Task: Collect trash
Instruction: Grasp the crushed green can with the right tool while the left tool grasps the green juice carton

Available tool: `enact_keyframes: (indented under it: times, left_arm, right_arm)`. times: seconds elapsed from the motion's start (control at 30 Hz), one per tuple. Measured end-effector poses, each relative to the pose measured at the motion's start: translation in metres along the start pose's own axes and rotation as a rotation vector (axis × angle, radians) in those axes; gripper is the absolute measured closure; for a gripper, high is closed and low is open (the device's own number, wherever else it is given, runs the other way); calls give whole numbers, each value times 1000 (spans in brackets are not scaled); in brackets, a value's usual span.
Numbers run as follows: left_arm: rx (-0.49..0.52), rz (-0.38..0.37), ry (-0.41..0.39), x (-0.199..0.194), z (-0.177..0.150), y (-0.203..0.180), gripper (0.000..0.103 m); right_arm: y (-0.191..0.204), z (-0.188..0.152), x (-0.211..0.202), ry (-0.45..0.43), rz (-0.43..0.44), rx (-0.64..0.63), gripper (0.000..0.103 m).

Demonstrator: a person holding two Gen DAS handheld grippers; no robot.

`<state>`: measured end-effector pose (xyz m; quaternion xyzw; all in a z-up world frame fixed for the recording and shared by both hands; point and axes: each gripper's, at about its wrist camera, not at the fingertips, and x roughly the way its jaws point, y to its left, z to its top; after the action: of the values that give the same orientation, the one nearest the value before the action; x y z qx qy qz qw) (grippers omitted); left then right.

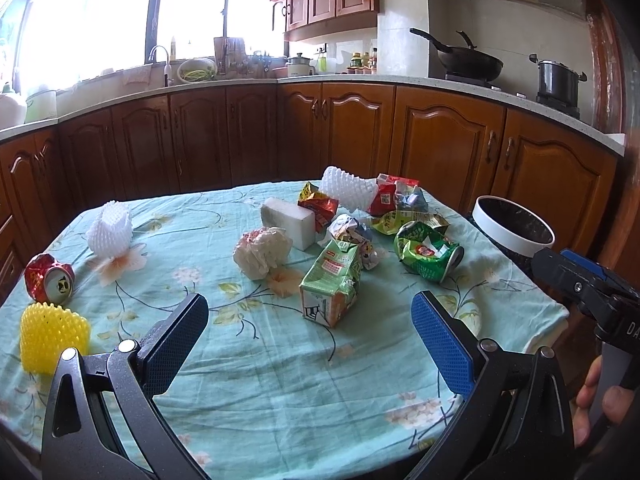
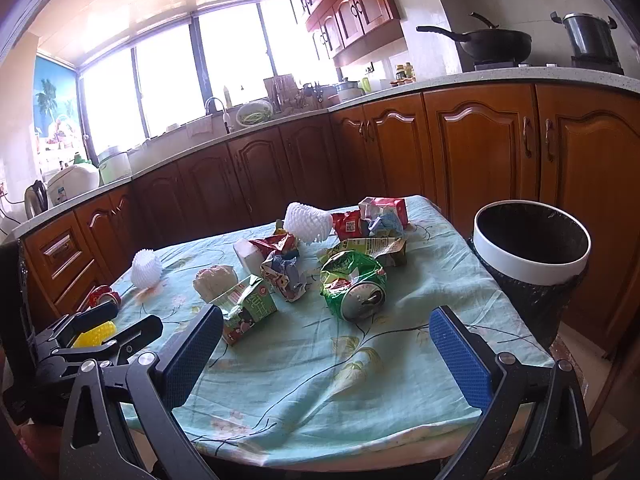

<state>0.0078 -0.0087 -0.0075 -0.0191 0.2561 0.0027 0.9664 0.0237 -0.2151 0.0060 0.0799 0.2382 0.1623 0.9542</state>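
Trash lies on a table with a teal floral cloth [image 1: 280,380]. A green drink carton [image 1: 332,284] stands nearest my left gripper [image 1: 310,322], which is open and empty above the cloth. A crushed green can [image 2: 354,286] lies ahead of my right gripper [image 2: 326,334], also open and empty. Behind are a crumpled tissue ball [image 1: 262,252], a white foam block [image 1: 288,220], snack wrappers [image 1: 318,204] and a white foam net [image 1: 350,188]. At the left are a red can [image 1: 48,278], a yellow foam net [image 1: 54,332] and a second white net [image 1: 110,228].
A white-rimmed bin with a black liner [image 2: 530,248] stands off the table's right edge, also in the left wrist view [image 1: 514,228]. Wooden kitchen cabinets [image 1: 440,148] run behind the table. The right gripper's body [image 1: 588,292] shows at the right of the left wrist view.
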Motion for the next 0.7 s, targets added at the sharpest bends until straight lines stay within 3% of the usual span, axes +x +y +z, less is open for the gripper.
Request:
enact_keyframes:
  times: [0.37,0.7]
  left_arm:
    - [12,-46,111,35,12,-1,0]
    - [53,-45,218,77,24,-4,0]
  right_arm:
    - [-28,10,41,141,47,59,0]
    - [-64,33,93,245,92,136,0]
